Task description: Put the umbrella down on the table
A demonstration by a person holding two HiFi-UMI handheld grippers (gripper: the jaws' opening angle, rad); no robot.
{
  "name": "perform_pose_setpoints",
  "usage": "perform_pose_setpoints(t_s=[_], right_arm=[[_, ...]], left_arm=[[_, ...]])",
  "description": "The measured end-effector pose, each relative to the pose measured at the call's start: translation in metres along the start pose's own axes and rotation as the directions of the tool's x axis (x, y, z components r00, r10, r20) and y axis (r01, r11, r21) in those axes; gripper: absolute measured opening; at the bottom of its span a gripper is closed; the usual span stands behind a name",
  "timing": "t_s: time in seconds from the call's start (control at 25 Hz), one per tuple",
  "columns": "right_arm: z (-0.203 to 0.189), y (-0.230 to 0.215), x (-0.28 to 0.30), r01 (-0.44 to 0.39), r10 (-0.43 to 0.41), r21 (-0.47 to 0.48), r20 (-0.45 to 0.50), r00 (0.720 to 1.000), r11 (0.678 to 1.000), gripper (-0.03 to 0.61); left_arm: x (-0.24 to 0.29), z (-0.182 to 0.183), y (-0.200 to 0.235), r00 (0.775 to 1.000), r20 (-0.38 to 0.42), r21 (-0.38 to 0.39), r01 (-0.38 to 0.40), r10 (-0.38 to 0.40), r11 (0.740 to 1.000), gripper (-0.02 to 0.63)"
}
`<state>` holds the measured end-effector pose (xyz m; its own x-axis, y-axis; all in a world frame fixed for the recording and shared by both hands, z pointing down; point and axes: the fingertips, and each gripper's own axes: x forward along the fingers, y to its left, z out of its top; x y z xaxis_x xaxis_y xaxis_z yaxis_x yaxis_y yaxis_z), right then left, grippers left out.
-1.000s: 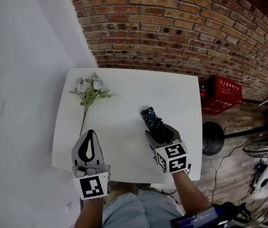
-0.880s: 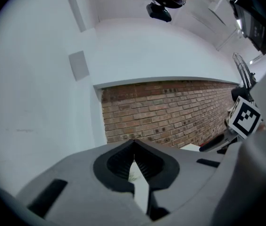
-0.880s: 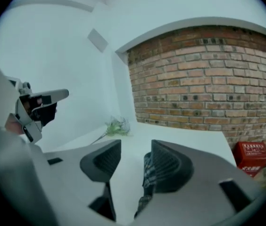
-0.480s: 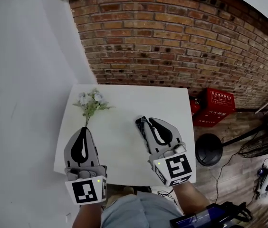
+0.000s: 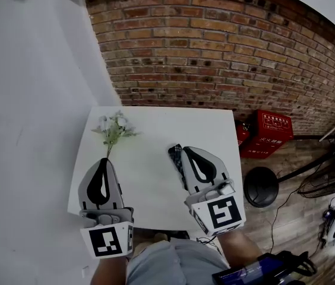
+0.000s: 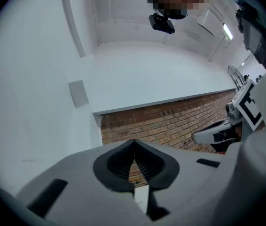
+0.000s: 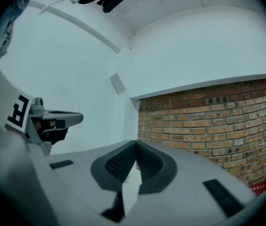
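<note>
Both empty, jaws together: left tool (image 5: 101, 161), and right tool (image 5: 187, 152) above the umbrella (image 5: 175, 157).

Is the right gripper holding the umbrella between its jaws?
No, the jaws of the right gripper meet with nothing between them, and the umbrella lies on the white table.

Right gray two-jaw gripper (image 5: 186, 151) is lifted clear of the dark folded fabric umbrella (image 5: 175, 158). The umbrella is left lying on the white square table (image 5: 155, 123), partly hidden behind the jaws. The jaws, spread around it a second ago, have just been closing and are now brought together, nothing between them. Left gray gripper (image 5: 101, 162) is raised as well.
</note>
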<state>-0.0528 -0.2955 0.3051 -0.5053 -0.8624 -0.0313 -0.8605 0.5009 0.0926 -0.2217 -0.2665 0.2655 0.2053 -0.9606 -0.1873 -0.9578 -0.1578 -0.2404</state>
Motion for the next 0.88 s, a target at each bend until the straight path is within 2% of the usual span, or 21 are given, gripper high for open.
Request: perform_pose_setpoints(t_s=[0.88], right_arm=[[-0.006,0.001,0.002,0.007,-0.007,0.014,-0.006,1.0,1.0,0.003]], left_arm=[[0.003,-0.016,-0.006,0.999,-0.025,-0.002,0.023,-0.023,1.0,0.009]])
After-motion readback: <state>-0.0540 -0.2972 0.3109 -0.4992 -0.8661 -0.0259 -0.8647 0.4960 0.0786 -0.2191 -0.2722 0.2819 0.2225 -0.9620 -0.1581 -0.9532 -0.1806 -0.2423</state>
